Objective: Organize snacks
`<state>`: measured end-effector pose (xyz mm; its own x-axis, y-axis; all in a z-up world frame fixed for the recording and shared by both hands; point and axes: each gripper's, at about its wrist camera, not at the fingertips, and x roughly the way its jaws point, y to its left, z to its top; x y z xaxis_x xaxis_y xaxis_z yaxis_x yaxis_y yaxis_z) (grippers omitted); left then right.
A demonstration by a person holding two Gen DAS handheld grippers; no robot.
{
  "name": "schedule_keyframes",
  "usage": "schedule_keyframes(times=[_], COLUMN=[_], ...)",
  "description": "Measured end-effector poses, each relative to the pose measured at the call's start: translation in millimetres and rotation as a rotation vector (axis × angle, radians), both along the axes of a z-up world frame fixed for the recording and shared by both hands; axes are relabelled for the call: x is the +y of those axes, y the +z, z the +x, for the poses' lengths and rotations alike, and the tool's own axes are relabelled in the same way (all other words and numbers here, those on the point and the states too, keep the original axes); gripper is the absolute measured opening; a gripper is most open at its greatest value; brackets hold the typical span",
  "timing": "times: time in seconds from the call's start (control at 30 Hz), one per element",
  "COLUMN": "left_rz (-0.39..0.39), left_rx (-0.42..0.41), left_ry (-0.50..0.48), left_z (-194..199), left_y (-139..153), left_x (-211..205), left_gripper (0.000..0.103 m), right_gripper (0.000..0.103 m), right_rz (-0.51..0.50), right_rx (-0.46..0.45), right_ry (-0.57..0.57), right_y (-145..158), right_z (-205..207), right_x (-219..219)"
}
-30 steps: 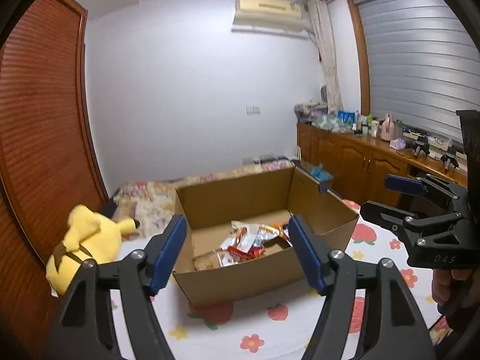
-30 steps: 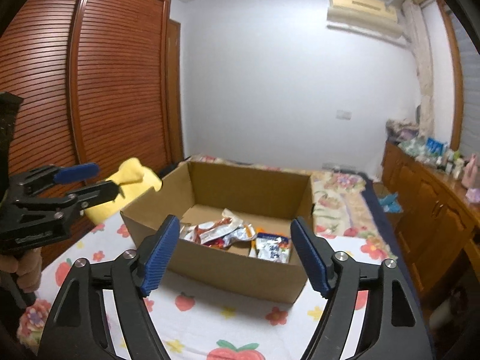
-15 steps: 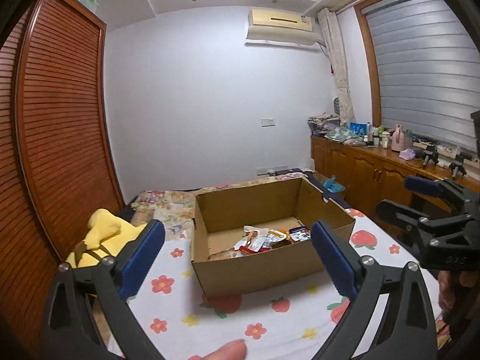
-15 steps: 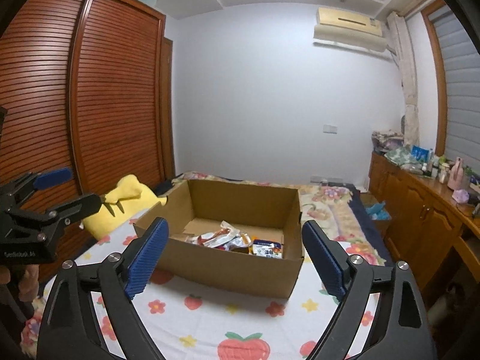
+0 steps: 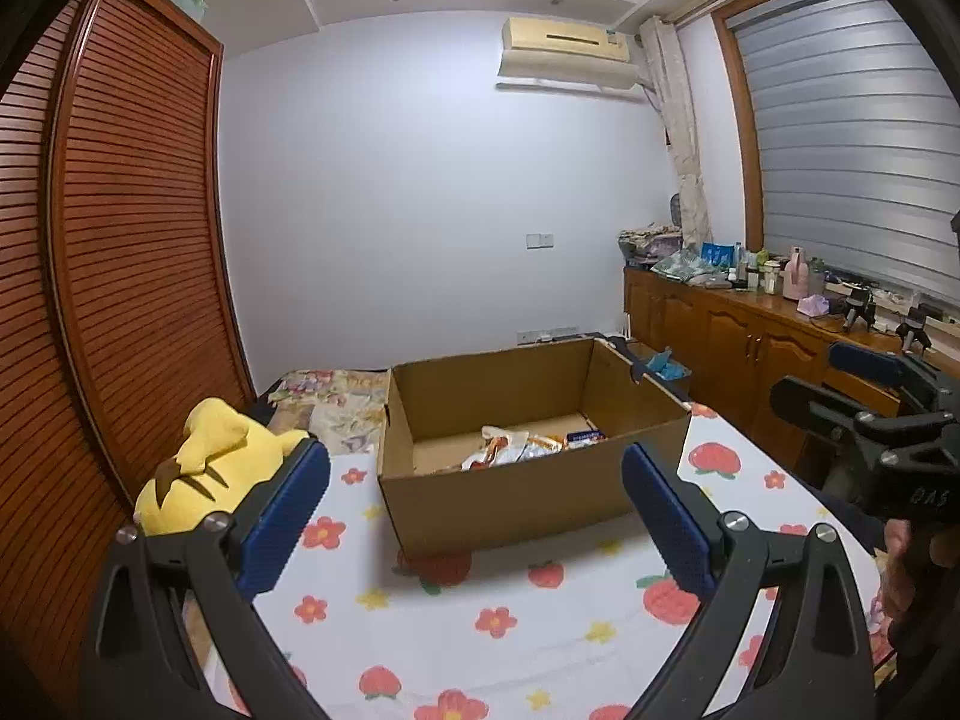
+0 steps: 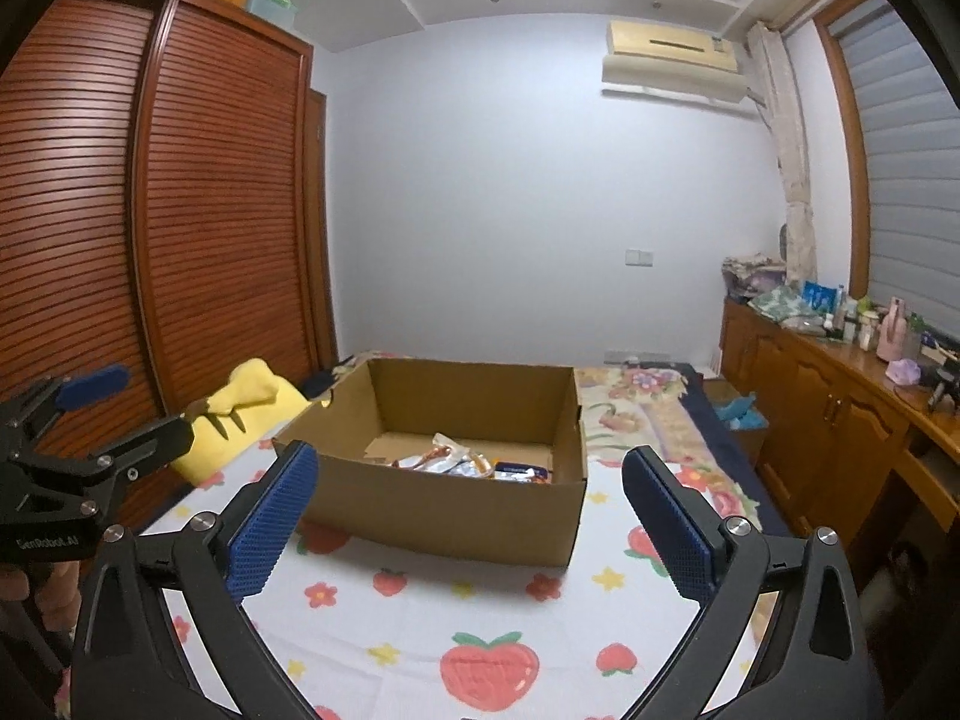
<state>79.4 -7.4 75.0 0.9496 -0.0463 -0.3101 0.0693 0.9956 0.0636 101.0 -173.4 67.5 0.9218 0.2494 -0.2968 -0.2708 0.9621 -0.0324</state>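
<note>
An open cardboard box [image 5: 510,504] stands on a bed with a strawberry-and-flower sheet [image 5: 480,630]; it also shows in the right wrist view [image 6: 444,516]. Several snack packets [image 5: 522,450] lie on its floor, also in the right wrist view [image 6: 468,465]. My left gripper [image 5: 477,510] is open and empty, held back from the box's near wall. My right gripper [image 6: 471,516] is open and empty, also short of the box. Each gripper shows at the edge of the other's view, the right one [image 5: 864,414] and the left one [image 6: 90,426].
A yellow plush toy [image 5: 204,468] lies left of the box by the slatted wooden wardrobe [image 5: 120,300]. A wooden cabinet [image 5: 750,348] with bottles and clutter runs along the right wall. A floral quilt [image 6: 636,414] lies behind the box.
Both grippers have pulled back and up from the box, so it looks smaller and farther. Both jaws have widened. No snack has moved.
</note>
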Motion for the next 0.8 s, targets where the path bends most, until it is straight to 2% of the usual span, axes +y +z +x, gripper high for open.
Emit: schedule_keyframes(times=[0.33, 0.8], left_rz=[-0.008, -0.007], left_rx=[0.036, 0.063], left_ry=[0.032, 0.034], left_z=[-19.5, -23.0], left_y=[-17.9, -29.9], left_x=[3.2, 5.1], left_gripper=[0.099, 0.099], right_gripper=[0.103, 0.103], right_rz=[0.011, -0.004], right_rx=[0.013, 0.032], right_ry=[-0.025, -0.049], right_y=[-15.1, -32.3], right_z=[-20.2, -33.1], right_x=[-11.0, -14.9])
